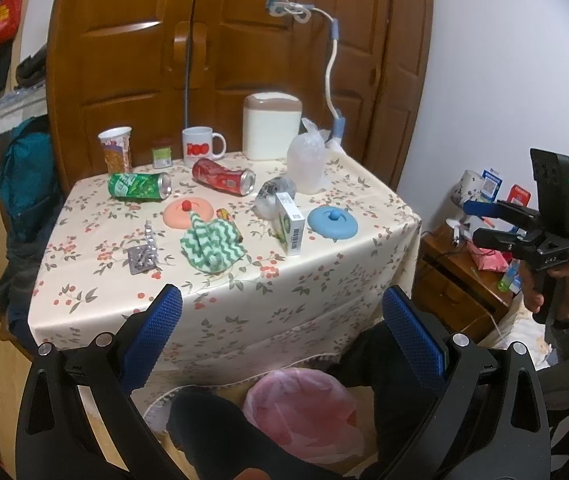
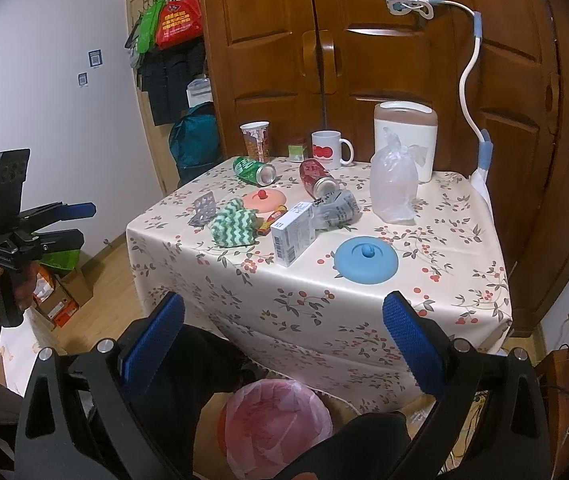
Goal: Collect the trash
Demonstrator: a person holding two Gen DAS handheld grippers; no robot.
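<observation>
Floral tablecloth (image 1: 324, 280) covers the table in front of wooden wardrobe doors (image 1: 132, 60). Taking the blue silicone lid (image 1: 332, 222) as landmark: white carton box (image 1: 290, 226) stands just left of it, crumpled grey wrapper (image 1: 274, 194) behind the box, clear plastic bag (image 1: 306, 160) upright behind the lid. Farther left of the lid: green-white knitted cloth (image 1: 212, 248), orange silicone lid (image 1: 188, 212), small candy wrapper (image 1: 224, 214) between cloth and orange lid, foil blister packs (image 1: 144, 256) beyond the cloth. Behind and left of the lid lie a dented red can (image 1: 224, 178) and a green can (image 1: 140, 186), both on their sides. Paper cup (image 1: 116, 150), white mug (image 1: 200, 144) and cream bin with brown lid (image 1: 270, 126) sit at the back edge. Pink-lined trash bag (image 2: 276, 424) sits on the floor, below the table's near edge.

Left gripper (image 1: 280, 320) is spread wide, nothing between the fingers, off the table. Right gripper (image 2: 284, 320) likewise wide and empty, hovering short of the blue lid. Contents of the pink bag possibly empty, too blurred to tell.
</observation>
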